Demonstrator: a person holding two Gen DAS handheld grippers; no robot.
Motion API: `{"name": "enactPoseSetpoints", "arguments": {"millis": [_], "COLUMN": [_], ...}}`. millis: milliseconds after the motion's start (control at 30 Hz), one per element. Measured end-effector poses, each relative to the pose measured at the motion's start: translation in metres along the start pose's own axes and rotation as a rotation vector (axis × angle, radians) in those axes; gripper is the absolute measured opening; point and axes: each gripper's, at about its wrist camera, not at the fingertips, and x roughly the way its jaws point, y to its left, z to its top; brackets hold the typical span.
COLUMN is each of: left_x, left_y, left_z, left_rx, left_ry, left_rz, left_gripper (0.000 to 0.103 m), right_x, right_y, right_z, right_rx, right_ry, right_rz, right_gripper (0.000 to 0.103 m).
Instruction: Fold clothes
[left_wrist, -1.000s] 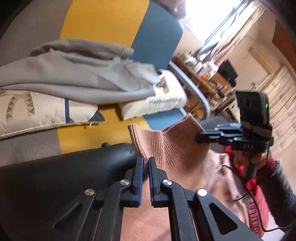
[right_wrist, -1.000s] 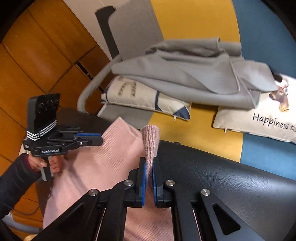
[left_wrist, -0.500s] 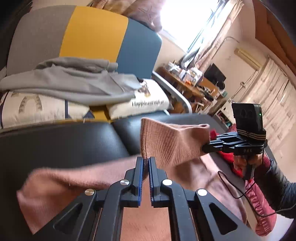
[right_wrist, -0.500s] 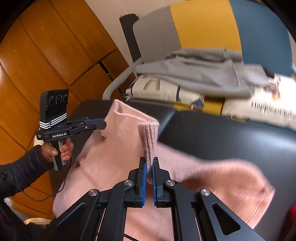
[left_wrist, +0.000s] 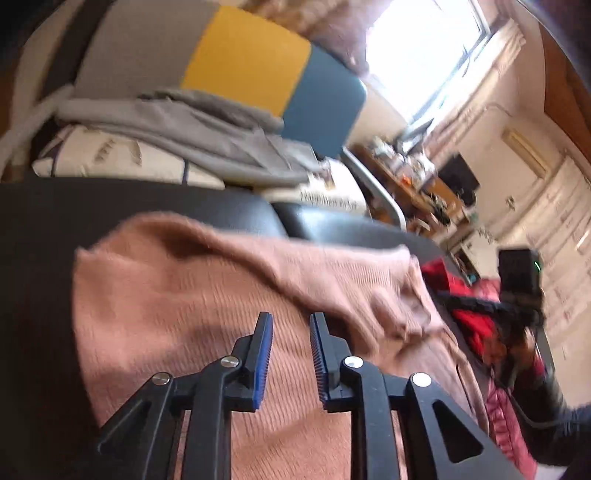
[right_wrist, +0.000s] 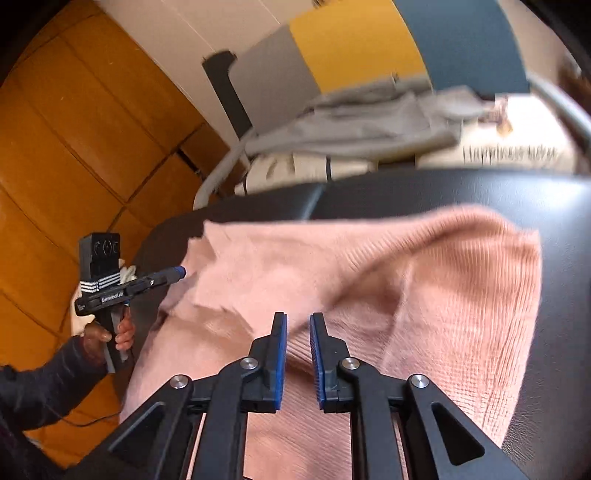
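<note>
On black bench (right_wrist: 461, 192), under both grippers: pink sweater (right_wrist: 424, 295), folded over, long axis 9-to-3 across both views. Left gripper (left_wrist: 291, 354): fingers (left_wrist: 264, 354) apart and opening, nothing between, knit just below. Right gripper (right_wrist: 298, 354): fingers (right_wrist: 277, 354) likewise parting, empty, over near layer. Fold edge at 12 from each gripper; loose bunched corner at 2 from left, so right hand (left_wrist: 517, 343) likely nearer for smoothing. Grey garment (left_wrist: 207, 140) on cushions beyond, well apart.
</note>
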Motion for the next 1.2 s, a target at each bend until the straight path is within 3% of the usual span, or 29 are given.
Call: {"name": "enactPoseSetpoints", "arguments": {"millis": [167, 233, 333, 367, 433, 600, 667, 833, 967, 1100, 1200], "left_x": [0.021, 0.046, 0.070, 0.071, 0.071, 0.057, 0.042, 0.006, 0.003, 0.015, 0.029], "left_y": [-0.013, -0.021, -0.031, -0.034, -0.040, -0.048, -0.047, -0.027, -0.029, -0.039, -0.037], "left_z": [0.022, 0.021, 0.003, -0.004, -0.012, -0.019, -0.024, -0.025, 0.000, 0.027, 0.046], "left_rx": [-0.059, -0.070, -0.024, -0.001, 0.040, 0.050, 0.031, -0.031, 0.001, 0.064, 0.070], "left_ry": [-0.005, 0.079, 0.160, 0.147, 0.134, 0.061, 0.005, -0.088, -0.132, -0.157, -0.154], "left_rz": [-0.021, -0.004, 0.116, 0.139, 0.174, 0.175, 0.130, 0.131, 0.134, 0.171, 0.213], "left_gripper": [0.033, 0.034, 0.032, 0.032, 0.032, 0.031, 0.031, 0.031, 0.032, 0.032, 0.032], "right_x": [0.029, 0.047, 0.069, 0.075, 0.070, 0.067, 0.066, 0.044, 0.023, 0.019, 0.018], "right_y": [0.046, 0.057, 0.051, 0.048, 0.040, 0.033, 0.032, 0.027, 0.003, -0.024, -0.026], "right_z": [0.003, 0.003, -0.011, -0.017, -0.024, -0.029, -0.028, -0.023, -0.020, -0.015, -0.006], "right_rx": [-0.106, -0.131, -0.145, -0.149, -0.126, -0.118, -0.103, 0.006, 0.155, 0.295, 0.289], "right_ry": [-0.020, -0.002, 0.074, 0.097, 0.073, 0.039, 0.032, -0.027, -0.107, -0.155, -0.210], "right_rz": [-0.137, -0.205, -0.293, -0.313, -0.300, -0.293, -0.284, -0.215, -0.183, -0.147, -0.202], "right_gripper": [0.025, 0.025, 0.023, 0.021, 0.021, 0.021, 0.021, 0.026, 0.040, 0.040, 0.040]}}
